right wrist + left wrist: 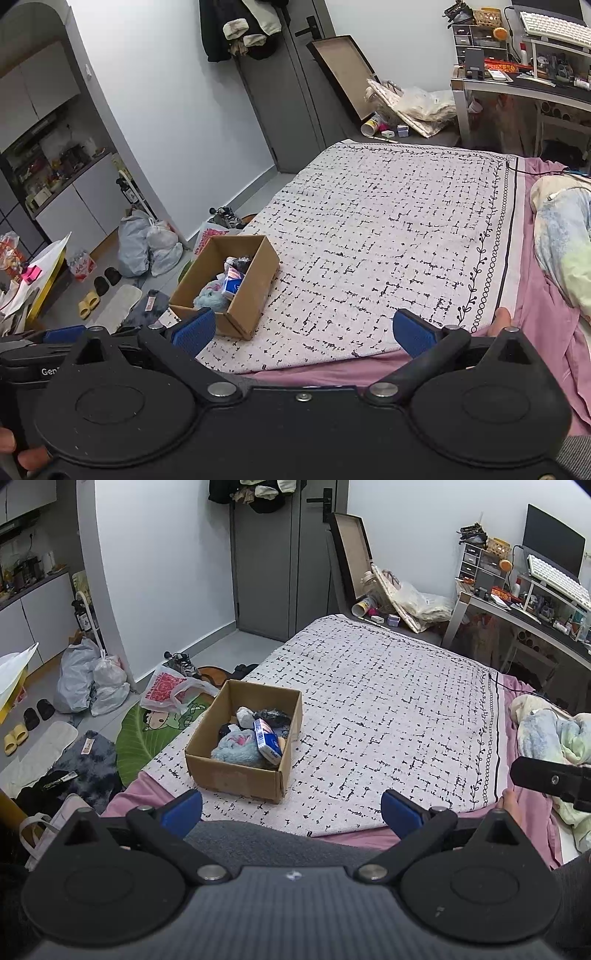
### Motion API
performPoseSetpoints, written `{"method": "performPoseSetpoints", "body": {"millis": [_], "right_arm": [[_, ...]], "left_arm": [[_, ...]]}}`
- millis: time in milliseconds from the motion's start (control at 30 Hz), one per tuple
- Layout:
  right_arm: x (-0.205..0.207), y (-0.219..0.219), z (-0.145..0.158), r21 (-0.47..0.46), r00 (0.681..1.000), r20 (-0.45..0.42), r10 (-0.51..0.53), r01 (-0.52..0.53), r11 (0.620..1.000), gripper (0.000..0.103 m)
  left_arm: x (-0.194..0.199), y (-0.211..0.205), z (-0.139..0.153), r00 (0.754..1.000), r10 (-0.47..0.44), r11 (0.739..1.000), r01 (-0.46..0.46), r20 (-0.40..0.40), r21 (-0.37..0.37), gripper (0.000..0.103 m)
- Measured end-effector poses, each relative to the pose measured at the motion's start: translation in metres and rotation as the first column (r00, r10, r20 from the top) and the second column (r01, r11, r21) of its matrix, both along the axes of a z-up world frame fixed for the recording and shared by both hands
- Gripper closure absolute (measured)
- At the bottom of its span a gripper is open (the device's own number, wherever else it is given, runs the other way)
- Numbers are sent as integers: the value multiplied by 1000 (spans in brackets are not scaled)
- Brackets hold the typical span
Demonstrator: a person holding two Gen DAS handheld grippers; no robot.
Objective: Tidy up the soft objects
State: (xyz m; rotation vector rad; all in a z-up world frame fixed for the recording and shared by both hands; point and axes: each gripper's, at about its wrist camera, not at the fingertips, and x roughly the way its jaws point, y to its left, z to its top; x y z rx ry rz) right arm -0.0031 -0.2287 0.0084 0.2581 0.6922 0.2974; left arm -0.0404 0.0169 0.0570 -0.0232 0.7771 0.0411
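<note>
Brown cardboard box [243, 738] ahead-left of left gripper [291, 808], filled with fluffy blue plush [236, 751] and other soft items | both grippers spread apart, nothing held; right gripper [304, 332] | patterned bedspread [388, 709] bare; packing judged largely finished

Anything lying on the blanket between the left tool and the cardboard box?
Nothing: only bare blanket separates the left tool from the box, seen in the left wrist view.

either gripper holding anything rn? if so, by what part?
Nothing held. Left gripper and right gripper are both open, fingers spread with only bed between them. The soft items sit in the box.
</note>
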Motion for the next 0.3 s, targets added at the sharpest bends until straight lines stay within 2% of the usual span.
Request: {"method": "performPoseSetpoints", "body": {"millis": [300], "right_arm": [[0, 2, -1, -12, 1000, -4, 0, 0, 1000, 0]], "left_arm": [[1, 4, -1, 1000, 5, 1000, -5, 14, -19, 1]]}}
